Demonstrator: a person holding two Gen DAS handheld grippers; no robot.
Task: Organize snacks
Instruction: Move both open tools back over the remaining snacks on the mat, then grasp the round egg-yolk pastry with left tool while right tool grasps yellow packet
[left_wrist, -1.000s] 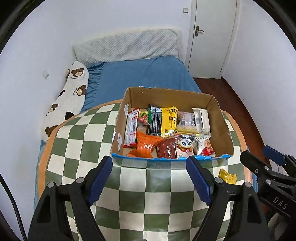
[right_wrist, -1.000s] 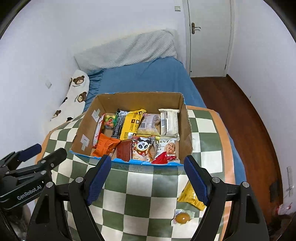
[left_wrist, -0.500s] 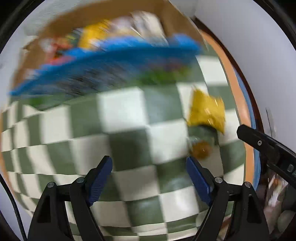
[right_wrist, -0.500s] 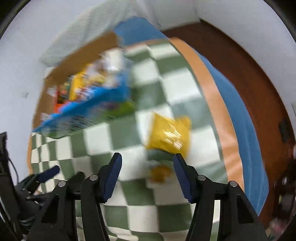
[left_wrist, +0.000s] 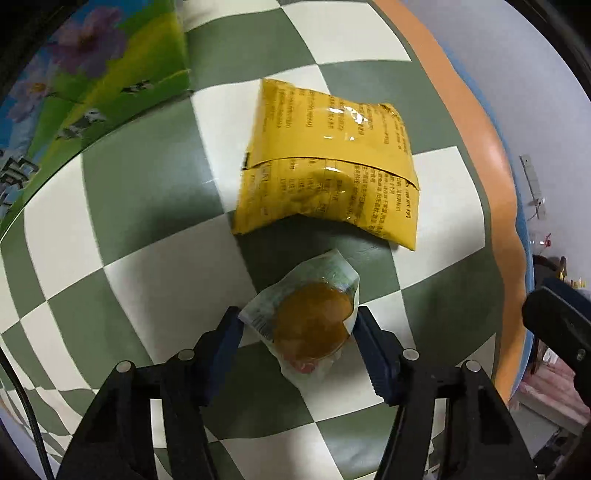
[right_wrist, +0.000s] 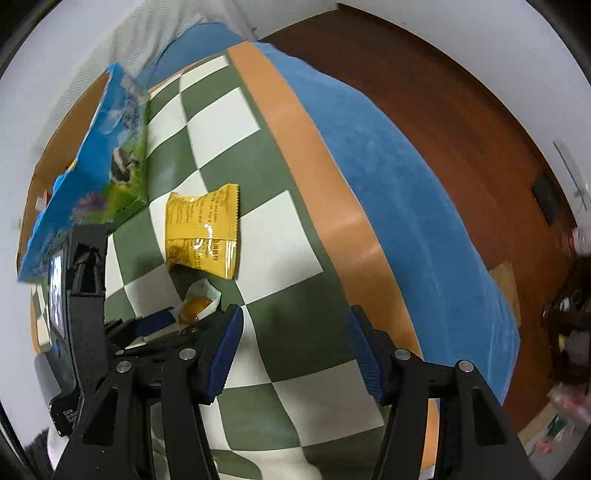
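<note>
The left gripper (left_wrist: 297, 328) is down low over the checkered tablecloth (left_wrist: 155, 288). Its two blue pads (left_wrist: 225, 339) sit on both sides of a small clear packet (left_wrist: 310, 325) with a round orange-brown snack inside. The pads touch the edges of the wrapper, so the jaws look closed on the packet. The packet rests on the cloth, partly on a green square and partly on a white one.

Just past the small packet lies a big yellow snack bag (left_wrist: 328, 162). It is flat on the cloth with its back side up, and small black writing covers it. The yellow bag and the small packet are very close, almost touching.

Farther than the yellow bag, off to the left, stands the snack box (left_wrist: 92, 85). Its outside wall has a picture of green grass, cows and purple flowers.

The right gripper (right_wrist: 293, 339) is to the right of the small packet, over a green square of the cloth. Its jaws are wide apart and nothing is between them. From the right wrist camera, the small clear packet (right_wrist: 197, 304) shows between the left gripper's (right_wrist: 175, 319) tips, the yellow snack bag (right_wrist: 203, 232) lies just beyond it, and the snack box (right_wrist: 99, 155) stands past the bag. To the right of the cloth's orange edge (right_wrist: 332, 192) are a blue bed sheet (right_wrist: 406, 184) and a brown wood floor (right_wrist: 461, 92).
</note>
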